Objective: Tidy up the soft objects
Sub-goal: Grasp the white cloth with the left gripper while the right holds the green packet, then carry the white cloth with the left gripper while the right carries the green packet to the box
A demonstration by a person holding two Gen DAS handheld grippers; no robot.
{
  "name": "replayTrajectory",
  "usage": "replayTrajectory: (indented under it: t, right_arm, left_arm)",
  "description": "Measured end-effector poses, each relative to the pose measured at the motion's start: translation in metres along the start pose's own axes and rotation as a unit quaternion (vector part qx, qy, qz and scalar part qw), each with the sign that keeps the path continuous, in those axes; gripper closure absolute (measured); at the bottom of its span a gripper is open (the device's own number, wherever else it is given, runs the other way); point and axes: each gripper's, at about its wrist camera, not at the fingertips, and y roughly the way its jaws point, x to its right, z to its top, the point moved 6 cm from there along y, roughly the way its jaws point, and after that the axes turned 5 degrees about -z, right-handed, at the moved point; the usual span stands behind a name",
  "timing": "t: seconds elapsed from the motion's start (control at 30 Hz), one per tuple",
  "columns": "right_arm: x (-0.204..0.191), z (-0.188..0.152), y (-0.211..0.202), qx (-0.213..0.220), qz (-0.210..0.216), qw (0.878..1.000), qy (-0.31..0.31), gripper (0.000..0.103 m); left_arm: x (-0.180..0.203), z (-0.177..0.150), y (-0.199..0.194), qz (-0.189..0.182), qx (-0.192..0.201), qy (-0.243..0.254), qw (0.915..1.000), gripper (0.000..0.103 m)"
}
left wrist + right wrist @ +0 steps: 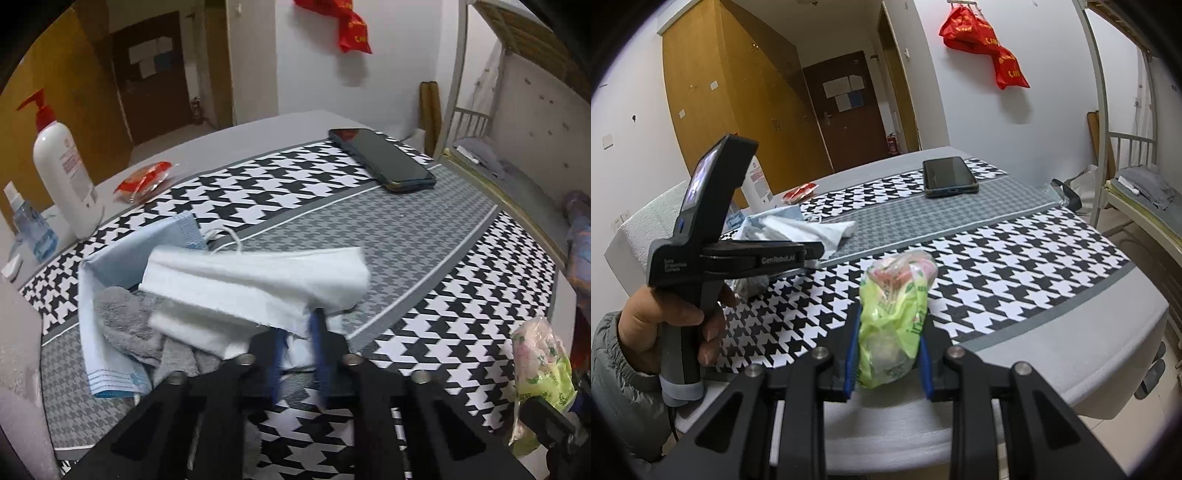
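Note:
My left gripper (297, 326) is shut on the near edge of a white cloth (258, 280), which it holds a little above the pile. The cloth drapes over a pile with a light blue face mask (110, 266) and a grey towel (125, 317) on the houndstooth table mat (443, 325). In the right wrist view the left gripper (814, 251) is held by a hand, its tips pinching that white cloth (827, 229). My right gripper (889, 326) is shut on a green plastic packet (897, 291), above the table's near edge. The same packet (543, 369) shows at the right of the left wrist view.
A black phone (384, 158) lies at the far side of the mat. A white pump bottle (62, 166), a small spray bottle (33, 229) and a red packet (144, 181) stand at the far left. A bunk bed frame (1108, 110) rises to the right.

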Motion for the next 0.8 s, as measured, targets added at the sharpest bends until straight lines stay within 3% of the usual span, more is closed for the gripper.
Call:
replayTrajectory:
  t: [0.13,0.33,0.63,0.8]
  right_arm:
    - [-0.002,0.001,-0.006,0.003,-0.004,1.000,-0.004,0.072]
    - [-0.005,0.004,-0.020,0.011,-0.018,1.000,-0.009,0.072]
    - [-0.014,0.008,-0.037,0.022,-0.035,0.999,-0.017,0.072]
    - [-0.017,0.011,-0.045,0.033,-0.043,0.998,-0.017,0.072]
  left_arm:
    - [0.005,-0.001,-0.003,-0.047,0.005,-0.003,0.9989,0.095]
    - [0.012,0.002,-0.029,-0.077,0.058,0.004,0.9953,0.095]
    - [0.004,0.004,-0.051,-0.059,0.105,-0.006,0.9927,0.095]
    - [0.008,0.004,-0.074,-0.070,0.132,0.007,0.9888,0.095]
